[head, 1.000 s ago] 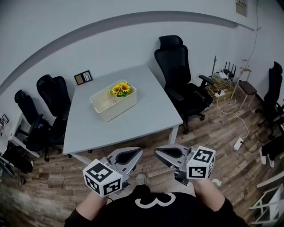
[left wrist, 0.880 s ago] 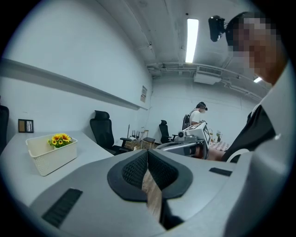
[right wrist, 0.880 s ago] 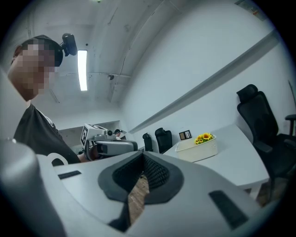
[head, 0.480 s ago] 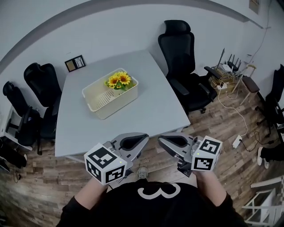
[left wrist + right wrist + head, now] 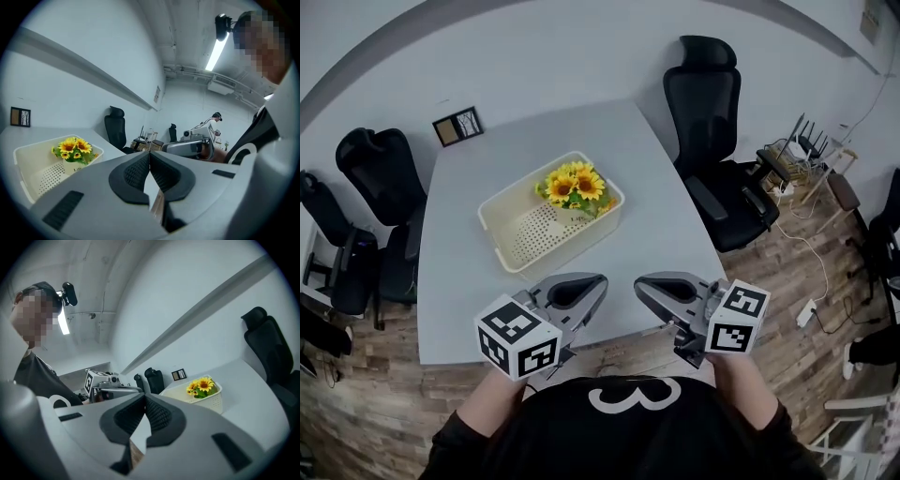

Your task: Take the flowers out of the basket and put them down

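Black pads, left: my left gripper (image 5: 149, 158) has its jaws closed, the ribbed pads meeting at the tips with nothing caught between them.
Black pads, right: my right gripper (image 5: 144, 400) has its jaws closed the same way, pads touching at the tips and holding nothing.
Grey jaw shells: from the head view the two grippers sit side by side in front of my chest, over the near edge of the desk (image 5: 661, 234). There is a small gap between them, and neither touches anything on the desk.
Marker cubes: the left cube (image 5: 517, 339) and the right cube (image 5: 737, 317) ride at the ends of the grippers nearest my body.
Cross view: each gripper view catches the other gripper off to one side.
Flowers: the flowers (image 5: 574, 186) are yellow sunflowers with green leaves, upright in a small pale pot (image 5: 75, 165). They stand in the basket's far right corner, well apart from both pairs of jaws.
Basket: the basket (image 5: 539, 227) is cream and rectangular with a perforated bottom, set at an angle near the middle of the desk.
Desk: the top is pale grey, and its far side runs along the wall (image 5: 581, 56).
Picture frame: a small dark picture frame (image 5: 457, 126) stands at the desk's far left corner, by the wall.
Chairs: a black office chair (image 5: 712, 98) stands beside the desk's right side, and more black chairs (image 5: 370, 164) stand at its left.
Floor: the wooden plank floor (image 5: 366, 384) shows on both sides of the desk.
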The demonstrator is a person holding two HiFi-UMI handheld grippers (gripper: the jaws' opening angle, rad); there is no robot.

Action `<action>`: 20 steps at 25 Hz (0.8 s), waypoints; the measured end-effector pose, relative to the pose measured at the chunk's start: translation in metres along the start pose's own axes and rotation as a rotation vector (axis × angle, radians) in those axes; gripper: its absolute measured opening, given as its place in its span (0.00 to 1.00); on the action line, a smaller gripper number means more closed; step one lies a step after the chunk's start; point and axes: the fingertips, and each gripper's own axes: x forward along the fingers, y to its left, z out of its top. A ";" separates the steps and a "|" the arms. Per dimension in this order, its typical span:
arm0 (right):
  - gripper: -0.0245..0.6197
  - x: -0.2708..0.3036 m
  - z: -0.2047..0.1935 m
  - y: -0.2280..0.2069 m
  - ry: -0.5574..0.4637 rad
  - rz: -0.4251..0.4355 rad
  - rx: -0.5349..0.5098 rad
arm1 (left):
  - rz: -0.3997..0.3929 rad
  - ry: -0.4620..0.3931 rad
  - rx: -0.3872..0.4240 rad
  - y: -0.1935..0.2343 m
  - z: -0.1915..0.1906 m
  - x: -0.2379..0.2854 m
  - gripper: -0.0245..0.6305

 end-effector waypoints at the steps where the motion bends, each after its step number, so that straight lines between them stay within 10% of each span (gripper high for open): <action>1: 0.05 0.008 0.002 -0.003 0.005 0.003 -0.001 | 0.007 0.000 -0.001 0.011 0.001 -0.002 0.06; 20: 0.05 0.045 0.036 -0.055 0.017 0.038 -0.005 | 0.104 -0.035 0.093 0.093 0.038 0.021 0.06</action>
